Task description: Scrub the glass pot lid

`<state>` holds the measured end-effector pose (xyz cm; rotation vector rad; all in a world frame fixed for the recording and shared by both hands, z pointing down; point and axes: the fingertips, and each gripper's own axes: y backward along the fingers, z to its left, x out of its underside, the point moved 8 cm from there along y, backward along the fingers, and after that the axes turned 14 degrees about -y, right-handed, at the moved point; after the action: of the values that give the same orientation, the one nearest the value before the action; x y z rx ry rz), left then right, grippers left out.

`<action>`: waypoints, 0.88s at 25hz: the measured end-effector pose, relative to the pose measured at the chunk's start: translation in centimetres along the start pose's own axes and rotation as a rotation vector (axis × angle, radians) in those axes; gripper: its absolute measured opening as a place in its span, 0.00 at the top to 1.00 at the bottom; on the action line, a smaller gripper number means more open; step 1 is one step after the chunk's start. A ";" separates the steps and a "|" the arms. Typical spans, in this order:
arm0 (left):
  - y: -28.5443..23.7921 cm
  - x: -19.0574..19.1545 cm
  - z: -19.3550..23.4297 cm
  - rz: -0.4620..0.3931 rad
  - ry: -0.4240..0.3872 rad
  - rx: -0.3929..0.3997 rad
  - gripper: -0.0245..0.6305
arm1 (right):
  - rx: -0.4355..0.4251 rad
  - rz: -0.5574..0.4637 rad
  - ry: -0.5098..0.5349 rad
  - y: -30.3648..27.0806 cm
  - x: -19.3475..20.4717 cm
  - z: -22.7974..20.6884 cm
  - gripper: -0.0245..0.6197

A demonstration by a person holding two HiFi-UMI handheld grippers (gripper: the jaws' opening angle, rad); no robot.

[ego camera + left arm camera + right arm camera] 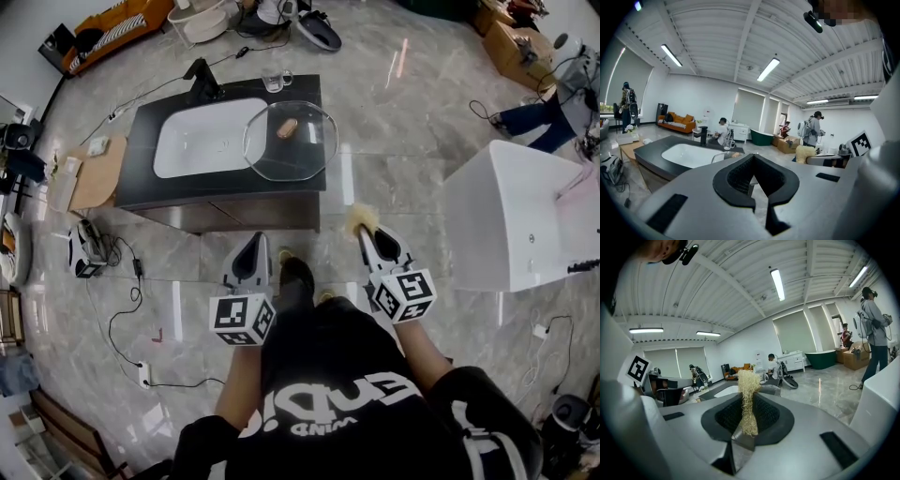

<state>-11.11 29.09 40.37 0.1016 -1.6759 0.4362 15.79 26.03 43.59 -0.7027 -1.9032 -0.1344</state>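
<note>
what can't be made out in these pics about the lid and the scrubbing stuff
Dirt on the round clear glass pot lid: too small and see-through, head view.
Lower end of the yellow fibrous scrubber: hidden between the pads of the right tongs, right gripper view.
What the small clear glass item behind the lid is: too small, head view.

A dark vanity surface (148,150) stands on a glossy marble floor (394,141). Set into it is a white basin (197,141) with a black faucet (202,77) behind. A glass pot lid (305,150) lies flat at its right end, overlapping the basin's edge. A small glass cup (274,82) sits near the back edge.
</note>
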 end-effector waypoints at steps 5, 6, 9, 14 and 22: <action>-2.7 0.2 0.7 -0.011 0.006 0.021 0.94 | 0.009 -0.003 0.003 -1.7 -0.3 -0.9 0.89; -3.3 0.2 0.8 -0.014 0.006 0.027 0.94 | 0.014 -0.007 0.004 -2.1 -0.4 -1.2 0.89; -5.2 0.0 1.1 -0.021 0.003 0.046 0.94 | 0.028 -0.016 -0.002 -3.2 -1.0 -2.0 0.89; -8.7 -0.5 2.9 -0.027 0.007 0.071 0.94 | 0.040 -0.019 -0.021 -6.4 -1.9 -3.0 0.89; -15.4 -1.4 6.5 -0.004 0.010 0.096 0.94 | 0.029 -0.004 -0.012 -13.1 -5.0 -3.8 0.89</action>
<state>-12.12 12.37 41.86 0.1728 -1.6449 0.5135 13.33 11.73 43.80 -0.6820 -1.9142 -0.1051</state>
